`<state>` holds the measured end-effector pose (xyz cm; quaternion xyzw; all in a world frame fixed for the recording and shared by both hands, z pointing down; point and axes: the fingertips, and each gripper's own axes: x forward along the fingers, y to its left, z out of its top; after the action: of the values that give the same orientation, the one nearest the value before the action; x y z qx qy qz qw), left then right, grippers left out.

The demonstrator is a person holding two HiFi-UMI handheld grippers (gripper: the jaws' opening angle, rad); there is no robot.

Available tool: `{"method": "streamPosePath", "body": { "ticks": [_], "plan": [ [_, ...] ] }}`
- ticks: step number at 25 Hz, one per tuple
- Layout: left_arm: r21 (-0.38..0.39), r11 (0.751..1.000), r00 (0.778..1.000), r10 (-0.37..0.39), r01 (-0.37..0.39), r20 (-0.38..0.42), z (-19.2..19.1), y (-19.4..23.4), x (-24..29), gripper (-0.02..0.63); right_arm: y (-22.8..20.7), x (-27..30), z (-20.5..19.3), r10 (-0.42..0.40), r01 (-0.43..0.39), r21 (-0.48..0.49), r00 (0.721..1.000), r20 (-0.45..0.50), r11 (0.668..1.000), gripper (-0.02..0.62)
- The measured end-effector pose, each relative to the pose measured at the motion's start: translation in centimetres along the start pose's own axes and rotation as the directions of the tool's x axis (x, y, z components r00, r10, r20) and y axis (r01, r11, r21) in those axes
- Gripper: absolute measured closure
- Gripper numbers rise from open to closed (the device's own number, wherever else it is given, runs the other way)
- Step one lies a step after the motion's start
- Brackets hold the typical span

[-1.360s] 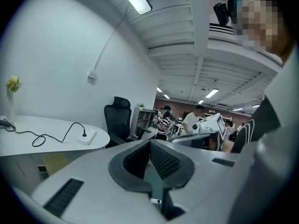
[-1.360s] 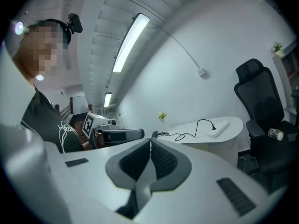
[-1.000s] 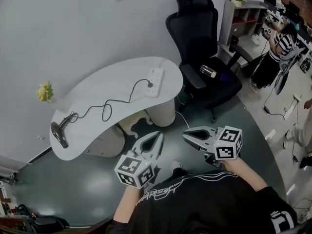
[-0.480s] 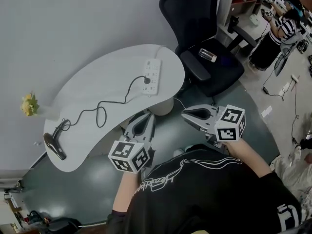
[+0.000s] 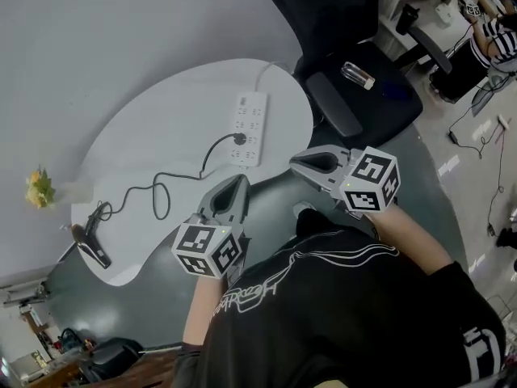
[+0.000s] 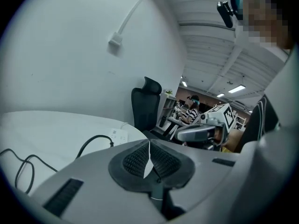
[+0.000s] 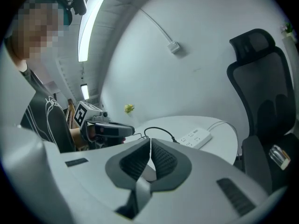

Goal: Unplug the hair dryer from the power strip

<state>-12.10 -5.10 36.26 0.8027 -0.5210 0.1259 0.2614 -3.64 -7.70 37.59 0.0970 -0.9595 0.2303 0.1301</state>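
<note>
Table (image 5: 153,148), white, curved, against grey wall (image 5: 121,39) beside black chair (image 5: 371,95); left gripper (image 5: 238,183), right gripper (image 5: 296,162) clenched empty

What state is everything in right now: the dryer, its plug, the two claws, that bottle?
Hair dryer: lying on the table, untouched.
Plug: seated in the power strip.
Left gripper: shut, empty.
Right gripper: shut, empty.
Bottle: lying on its side on the chair.

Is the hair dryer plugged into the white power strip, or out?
Plugged in: its black plug sits in the power strip, cord running to the hair dryer.
</note>
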Motion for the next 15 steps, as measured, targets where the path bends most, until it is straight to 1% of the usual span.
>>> {"method": "streamPosePath", "body": {
  "ticks": [3,6,9,12,15],
  "plan": [
    [-0.016,0.998,0.998,0.057,-0.057,-0.016,0.3,2.1,1.7,0.601,-2.9,1.8,0.5,0.010,-0.011,-0.036,1.000,-0.028,0.999,0.597],
    [-0.046,0.994,0.995,0.095,-0.096,-0.024,-0.2,3.3,3.0,0.600,-5.6,3.3,0.3,-0.014,0.008,-0.104,0.998,-0.058,0.995,0.597],
    [-0.041,0.991,0.991,0.128,-0.129,-0.027,-0.4,4.3,4.1,0.600,-7.3,5.3,-0.2,-0.023,0.004,-0.159,0.993,-0.113,0.987,0.597],
    [-0.059,0.985,0.986,0.162,-0.163,-0.031,-1.1,5.6,4.9,0.600,-9.0,7.8,-1.0,-0.057,0.014,-0.238,0.983,-0.172,0.971,0.597],
    [-0.089,0.981,0.985,0.169,-0.172,-0.041,-2.0,6.8,5.9,0.600,-10.6,10.3,-1.8,-0.093,0.025,-0.303,0.973,-0.209,0.953,0.597]
  ]
}}
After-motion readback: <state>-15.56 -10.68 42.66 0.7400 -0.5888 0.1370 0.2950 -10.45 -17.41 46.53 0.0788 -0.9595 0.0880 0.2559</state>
